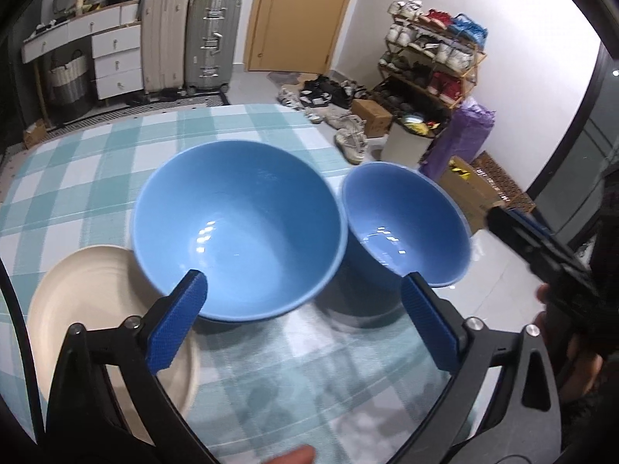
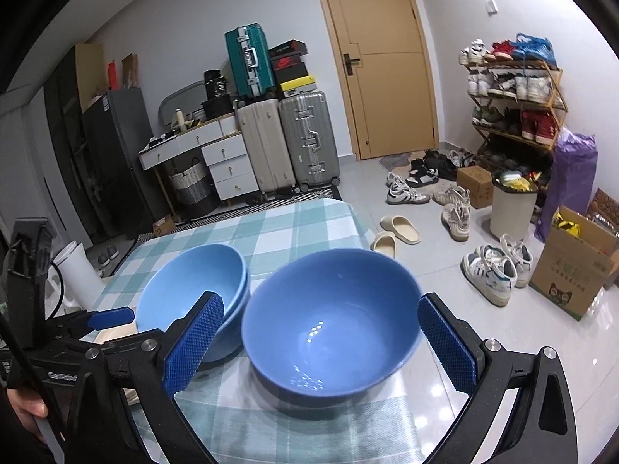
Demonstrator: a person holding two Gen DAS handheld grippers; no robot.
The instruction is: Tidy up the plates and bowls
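Left wrist view: the left gripper (image 1: 303, 284) hovers with its fingers (image 1: 176, 326) spread wide and holding nothing. Straight ahead, on the checked bench (image 1: 96, 162), sits the stacked bowl (image 1: 238, 228), a blue bowl with a second rim showing beneath it. Its near rim lies between the fingertips. A cream plate (image 1: 96, 317) lies to the left, partly under the left finger and tucked beneath the bowl's edge. The single bowl (image 1: 404, 224) stands just beside the stack on the right, near the bench edge. The right gripper (image 1: 541, 255) shows at the far right.

Right wrist view: the right gripper (image 2: 321, 334) is also spread and empty, and the single bowl (image 2: 332, 328) sits right between its fingers (image 2: 193, 342), rim up. The stacked bowl (image 2: 193, 290) lies to the left, almost touching it; the left gripper's (image 2: 110, 317) blue finger shows beyond.

The right hand looks nearer to the single bowl, so nesting it means a short carry leftward onto the stack.
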